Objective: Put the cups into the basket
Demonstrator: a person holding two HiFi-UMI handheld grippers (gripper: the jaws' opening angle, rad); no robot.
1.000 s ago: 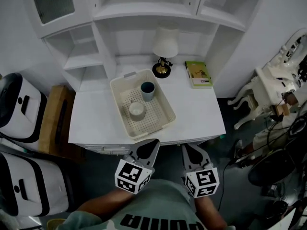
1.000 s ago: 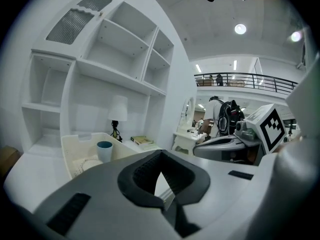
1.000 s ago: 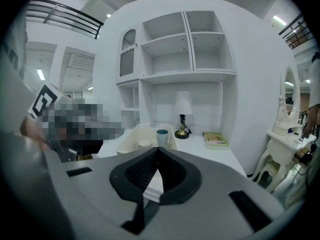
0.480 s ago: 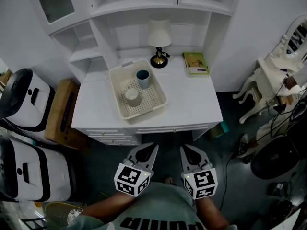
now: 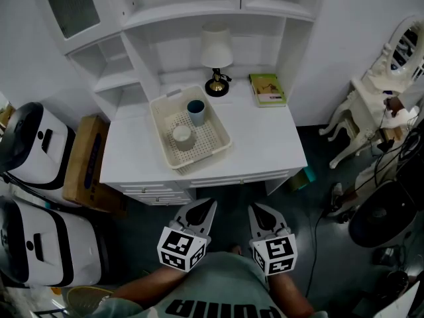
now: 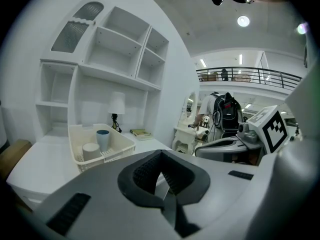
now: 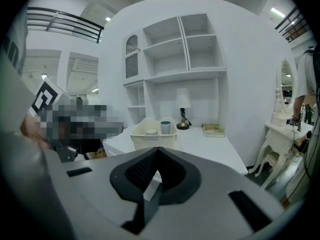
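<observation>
The blue cup (image 5: 195, 112) and white cup (image 5: 182, 136) sit in the basket (image 5: 222, 133) on the table (image 5: 265, 144). Left gripper (image 5: 201, 212) and right gripper (image 5: 260, 214) hang well apart from it, jaws together, empty. The task looks finished to me; no next grasp is needed.

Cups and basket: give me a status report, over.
Left gripper, right gripper shut, empty, short of the desk. Blue cup and white cup both in the basket. Lamp, book behind it, clear of the way.
</observation>
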